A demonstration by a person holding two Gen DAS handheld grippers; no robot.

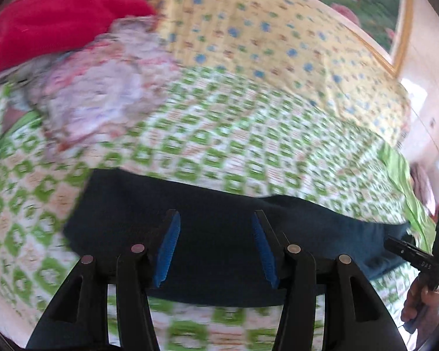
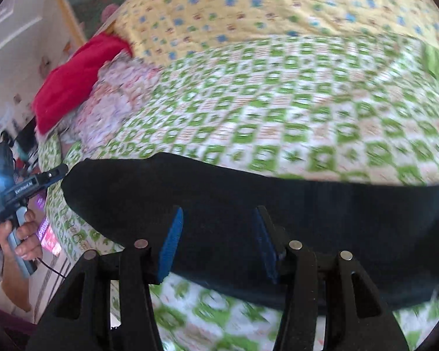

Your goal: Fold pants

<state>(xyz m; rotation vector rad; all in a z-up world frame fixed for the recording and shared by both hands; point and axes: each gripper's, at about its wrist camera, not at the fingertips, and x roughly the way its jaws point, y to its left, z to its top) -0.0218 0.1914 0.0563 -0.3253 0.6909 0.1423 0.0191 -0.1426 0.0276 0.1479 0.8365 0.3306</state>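
Note:
Dark navy pants (image 1: 219,242) lie as a long band across the green-and-white patterned bed; they also show in the right wrist view (image 2: 248,204). My left gripper (image 1: 216,228) is open, its blue pads apart just over the cloth near one end of the pants. My right gripper (image 2: 216,228) is open too, hovering over the dark cloth. Neither holds anything. The right gripper shows at the edge of the left wrist view (image 1: 436,248), and the left gripper at the edge of the right wrist view (image 2: 29,184).
A red cloth (image 1: 58,20) and a pale floral garment (image 1: 102,87) are heaped at the far side of the bed. A yellow patterned blanket (image 1: 263,35) lies behind. The bed sheet (image 2: 278,102) stretches beyond the pants. Both views are motion-blurred.

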